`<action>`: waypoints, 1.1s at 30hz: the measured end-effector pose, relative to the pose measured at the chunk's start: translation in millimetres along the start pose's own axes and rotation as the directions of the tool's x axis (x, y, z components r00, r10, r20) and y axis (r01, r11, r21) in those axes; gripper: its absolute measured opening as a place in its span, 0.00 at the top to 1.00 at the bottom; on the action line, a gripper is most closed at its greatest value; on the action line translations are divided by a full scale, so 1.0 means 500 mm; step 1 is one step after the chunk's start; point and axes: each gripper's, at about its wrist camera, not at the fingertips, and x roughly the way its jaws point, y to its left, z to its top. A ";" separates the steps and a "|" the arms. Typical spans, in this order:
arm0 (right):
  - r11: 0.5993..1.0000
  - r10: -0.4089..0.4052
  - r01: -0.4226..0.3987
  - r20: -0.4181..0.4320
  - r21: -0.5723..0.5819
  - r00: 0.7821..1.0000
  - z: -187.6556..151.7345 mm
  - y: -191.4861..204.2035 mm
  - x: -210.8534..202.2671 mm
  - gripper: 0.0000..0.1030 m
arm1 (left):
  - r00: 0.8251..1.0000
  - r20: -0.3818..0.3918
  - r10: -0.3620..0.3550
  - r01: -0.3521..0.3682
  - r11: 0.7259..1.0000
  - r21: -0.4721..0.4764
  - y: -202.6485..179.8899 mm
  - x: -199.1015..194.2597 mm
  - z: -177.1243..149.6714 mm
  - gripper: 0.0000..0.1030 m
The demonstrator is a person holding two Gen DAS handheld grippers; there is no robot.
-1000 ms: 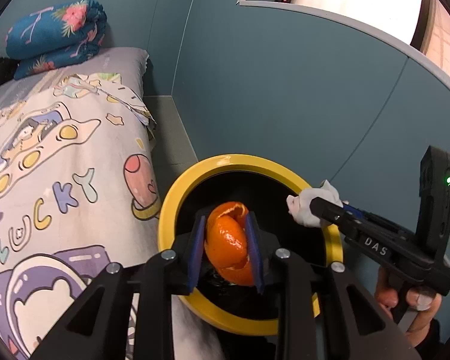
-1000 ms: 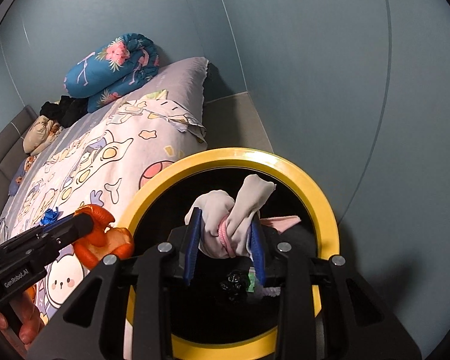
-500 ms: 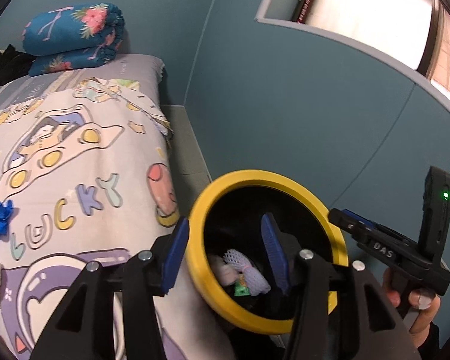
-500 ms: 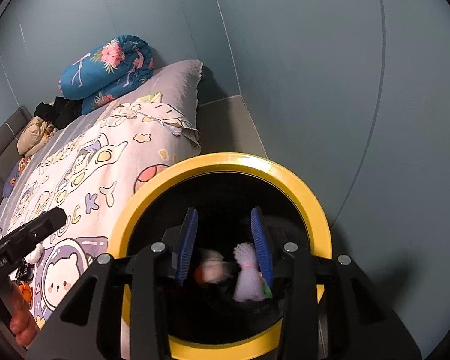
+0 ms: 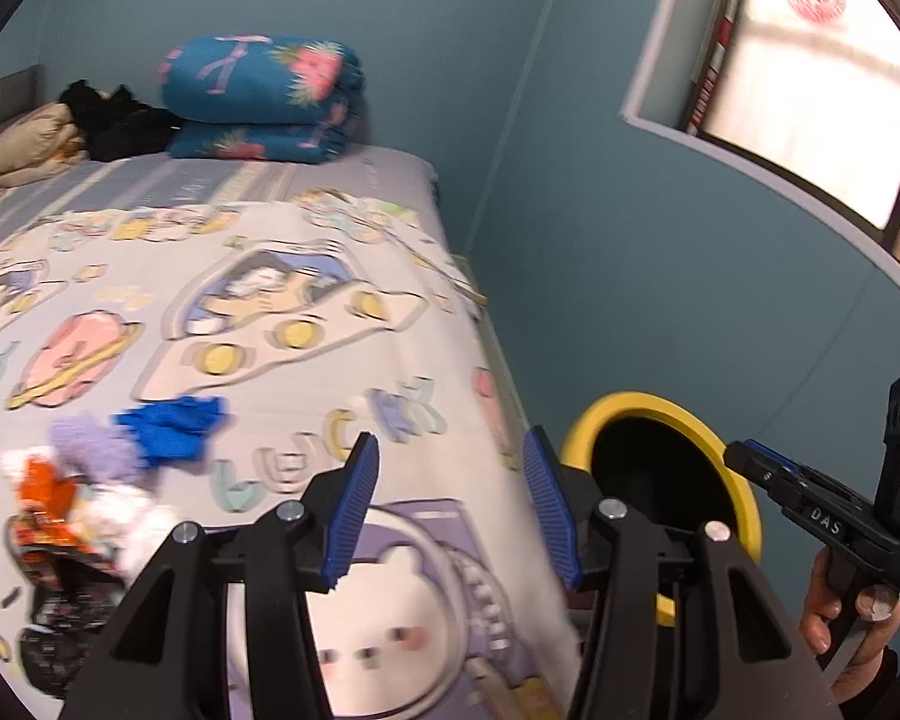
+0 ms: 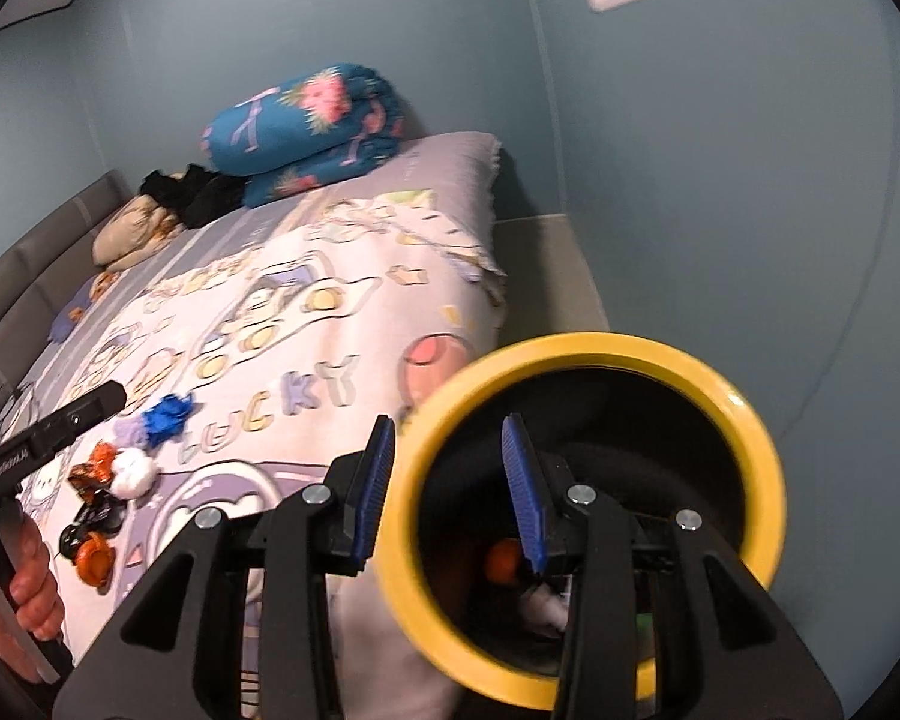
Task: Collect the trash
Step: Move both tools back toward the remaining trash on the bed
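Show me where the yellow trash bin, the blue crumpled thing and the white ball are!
yellow trash bin (image 6: 750, 420): right wrist view, on its yellow rim.
blue crumpled thing (image 5: 171, 429): left wrist view, on its middle, lying on the bedspread.
white ball (image 6: 132, 471): right wrist view, on its middle, beside the orange wrapper.

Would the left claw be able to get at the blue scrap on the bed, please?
Probably yes: the left claw is open and empty, and the blue scrap lies uncovered on the bed, with nothing between them.

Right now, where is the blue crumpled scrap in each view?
Left wrist view: the blue crumpled scrap lies on the bedspread, left of centre.
Right wrist view: blue crumpled scrap at left, on the bedspread.
Shared landmark: the yellow-rimmed bin beside the bed.
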 end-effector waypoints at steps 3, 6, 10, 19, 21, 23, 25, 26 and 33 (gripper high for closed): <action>0.999 0.028 -0.028 -0.006 -0.032 1.000 0.001 0.046 0.005 0.66 | 0.999 0.023 0.044 -0.043 0.999 -0.026 0.057 -0.043 0.002 0.54; 0.995 0.068 -0.069 -0.016 -0.068 0.998 -0.002 0.103 0.012 0.66 | 0.996 0.045 0.083 -0.081 0.996 -0.042 0.103 -0.083 -0.001 0.54; 0.987 0.116 -0.120 -0.036 -0.110 0.993 -0.009 0.168 0.022 0.66 | 0.990 0.057 0.130 -0.126 0.990 -0.070 0.162 -0.129 -0.012 0.54; 0.953 0.208 -0.222 -0.088 -0.206 0.974 -0.035 0.316 0.050 0.66 | 0.970 0.045 0.238 -0.232 0.966 -0.116 0.284 -0.211 -0.079 0.54; 0.943 0.221 -0.239 -0.102 -0.232 0.970 -0.042 0.349 0.059 0.66 | 0.968 0.039 0.246 -0.239 0.962 -0.129 0.305 -0.220 -0.091 0.54; 0.935 0.229 -0.251 -0.117 -0.249 0.966 -0.049 0.376 0.068 0.66 | 0.965 0.032 0.259 -0.252 0.957 -0.146 0.331 -0.232 -0.108 0.54; 0.929 0.238 -0.265 -0.132 -0.257 0.962 -0.055 0.400 0.078 0.66 | 0.963 0.026 0.270 -0.263 0.952 -0.156 0.348 -0.241 -0.124 0.54; 0.926 0.243 -0.273 -0.143 -0.260 0.960 -0.059 0.412 0.085 0.66 | 0.961 0.021 0.275 -0.268 0.950 -0.160 0.358 -0.245 -0.132 0.54; 0.902 0.257 -0.308 -0.196 -0.304 0.946 -0.085 0.486 0.130 0.66 | 0.959 -0.022 0.282 -0.281 0.941 -0.190 0.413 -0.250 -0.190 0.54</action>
